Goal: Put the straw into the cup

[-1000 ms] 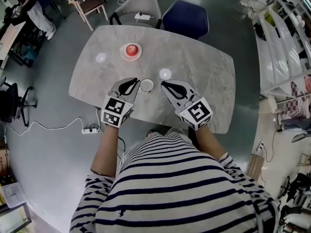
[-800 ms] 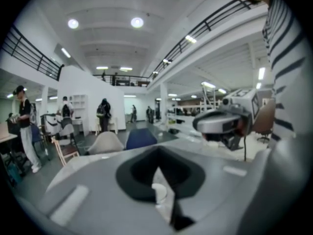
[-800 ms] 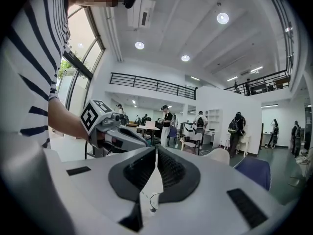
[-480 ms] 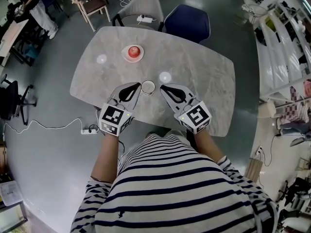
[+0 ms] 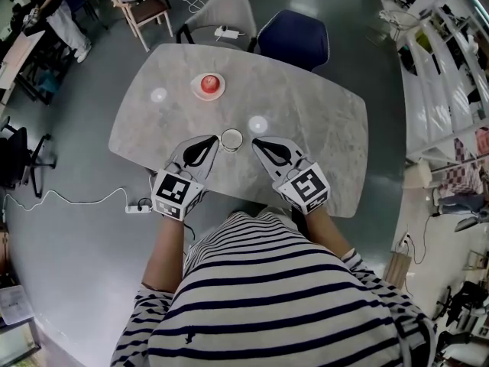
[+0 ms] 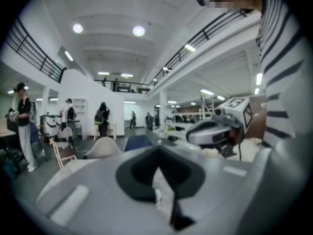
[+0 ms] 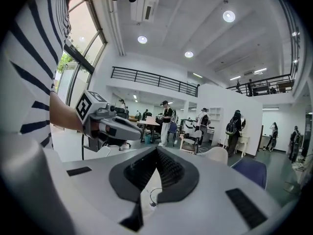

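Note:
A small clear cup (image 5: 231, 139) stands on the marble table (image 5: 321, 121) near its front edge. My left gripper (image 5: 216, 138) is just left of the cup and my right gripper (image 5: 254, 139) just right of it, both pointing at the table's far side. In the left gripper view the jaws (image 6: 157, 154) meet at their tips, with nothing seen between them. The right gripper's jaws (image 7: 157, 150) also meet at the tips, and the cup (image 7: 152, 198) shows through the gap below them. I see no straw in any view.
A red fruit on a small plate (image 5: 208, 85) sits at the table's far left. Two chairs, grey (image 5: 220, 10) and blue (image 5: 294, 33), stand behind the table. A power strip (image 5: 139, 206) and cable lie on the floor at left. People stand at the far left.
My left gripper has drawn back a little toward the person and risen slightly. The right gripper and the cup stay where they were.

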The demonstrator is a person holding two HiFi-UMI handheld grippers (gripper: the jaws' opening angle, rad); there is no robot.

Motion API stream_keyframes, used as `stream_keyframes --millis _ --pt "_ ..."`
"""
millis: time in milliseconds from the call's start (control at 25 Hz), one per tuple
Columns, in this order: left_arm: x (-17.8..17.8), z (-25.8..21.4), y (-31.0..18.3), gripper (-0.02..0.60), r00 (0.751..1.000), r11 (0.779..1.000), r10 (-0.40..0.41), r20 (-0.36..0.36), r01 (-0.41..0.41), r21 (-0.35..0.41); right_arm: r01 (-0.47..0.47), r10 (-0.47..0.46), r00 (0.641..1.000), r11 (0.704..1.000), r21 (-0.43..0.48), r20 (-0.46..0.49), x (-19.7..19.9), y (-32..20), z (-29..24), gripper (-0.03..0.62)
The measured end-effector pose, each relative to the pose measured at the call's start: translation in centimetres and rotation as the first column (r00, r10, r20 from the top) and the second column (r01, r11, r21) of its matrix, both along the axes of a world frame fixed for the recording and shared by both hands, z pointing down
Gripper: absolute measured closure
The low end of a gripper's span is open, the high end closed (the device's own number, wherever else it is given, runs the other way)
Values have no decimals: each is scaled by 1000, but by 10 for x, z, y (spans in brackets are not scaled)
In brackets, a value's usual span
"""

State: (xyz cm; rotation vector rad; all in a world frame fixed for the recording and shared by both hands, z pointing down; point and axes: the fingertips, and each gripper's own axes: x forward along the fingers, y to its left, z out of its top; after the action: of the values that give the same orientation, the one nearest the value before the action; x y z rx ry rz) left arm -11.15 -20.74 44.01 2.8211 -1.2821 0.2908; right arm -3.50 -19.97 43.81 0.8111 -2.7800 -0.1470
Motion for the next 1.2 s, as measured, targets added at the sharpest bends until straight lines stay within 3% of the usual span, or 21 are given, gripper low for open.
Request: stream_keyframes --millis 1200 --pt "2 1 15 575 1000 1000 -2 -15 2 -5 -6 6 1000 1000 6 -17 8 9 -1 589"
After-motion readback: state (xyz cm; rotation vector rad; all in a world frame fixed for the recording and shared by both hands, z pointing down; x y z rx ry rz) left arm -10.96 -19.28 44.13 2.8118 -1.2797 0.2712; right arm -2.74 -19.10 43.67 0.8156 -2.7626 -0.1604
